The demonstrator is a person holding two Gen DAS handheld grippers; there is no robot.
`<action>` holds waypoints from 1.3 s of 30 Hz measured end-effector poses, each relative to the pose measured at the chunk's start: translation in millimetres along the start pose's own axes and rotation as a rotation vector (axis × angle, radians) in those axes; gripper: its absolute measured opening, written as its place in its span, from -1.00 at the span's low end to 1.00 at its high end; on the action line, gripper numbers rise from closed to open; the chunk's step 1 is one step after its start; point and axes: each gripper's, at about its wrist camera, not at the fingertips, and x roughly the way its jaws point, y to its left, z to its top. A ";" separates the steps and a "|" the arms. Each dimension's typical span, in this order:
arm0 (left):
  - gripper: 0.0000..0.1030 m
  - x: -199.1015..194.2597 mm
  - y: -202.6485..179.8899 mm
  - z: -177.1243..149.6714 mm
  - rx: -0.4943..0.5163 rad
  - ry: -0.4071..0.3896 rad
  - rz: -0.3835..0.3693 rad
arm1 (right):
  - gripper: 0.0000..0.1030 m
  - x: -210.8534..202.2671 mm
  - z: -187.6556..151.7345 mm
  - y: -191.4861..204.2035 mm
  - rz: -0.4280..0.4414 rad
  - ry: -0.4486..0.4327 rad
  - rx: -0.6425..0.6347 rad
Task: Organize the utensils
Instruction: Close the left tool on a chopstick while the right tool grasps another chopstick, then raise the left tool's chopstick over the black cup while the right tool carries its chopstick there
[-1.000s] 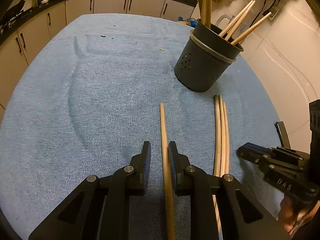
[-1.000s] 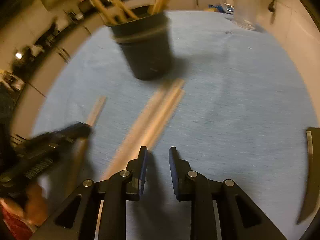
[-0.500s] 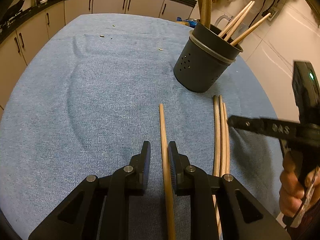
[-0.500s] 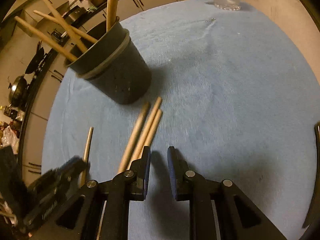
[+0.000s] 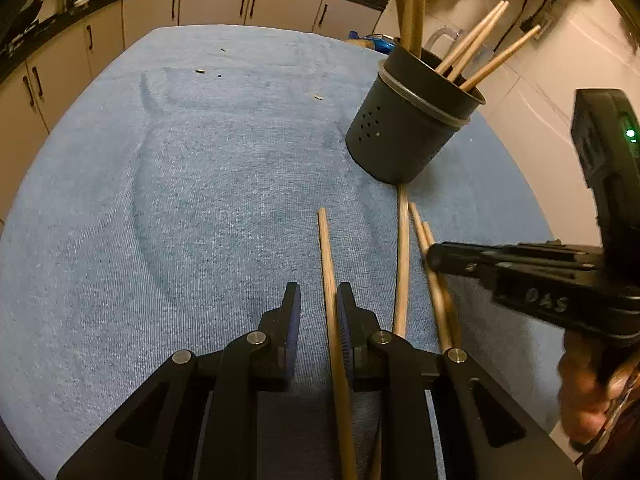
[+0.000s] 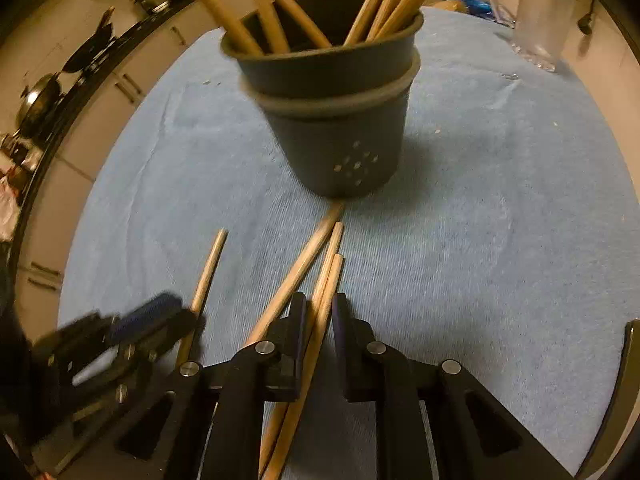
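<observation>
A blue cloth (image 5: 160, 200) is spread over the table. A dark cup (image 5: 404, 136) is stood on it, and many wooden sticks (image 6: 256, 4) are leaned inside the cup.

More sticks are laid flat on the cloth near the cup. One stick (image 5: 329, 276) is seen between the fingers of the left gripper (image 5: 318, 312). The fingers are set apart, and the stick is touched only by the right one, or very nearly; it is not squeezed.

A long stick (image 5: 402, 256) is laid just beside it, with its far tip at the foot of the cup. Two more sticks (image 6: 326, 292) are laid side by side between the fingers of the right gripper (image 6: 318, 320). Those fingers are apart too, with small gaps on both sides of the pair. Whether the pair is touched cannot be told.

A clear jug (image 6: 540, 20) is stood at the far edge of the cloth.
</observation>
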 end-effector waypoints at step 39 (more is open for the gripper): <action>-0.89 -112.3 -26.7 22.0 0.032 -0.327 -0.065 | -0.88 -130.6 -59.3 -3.5 0.171 -0.474 0.040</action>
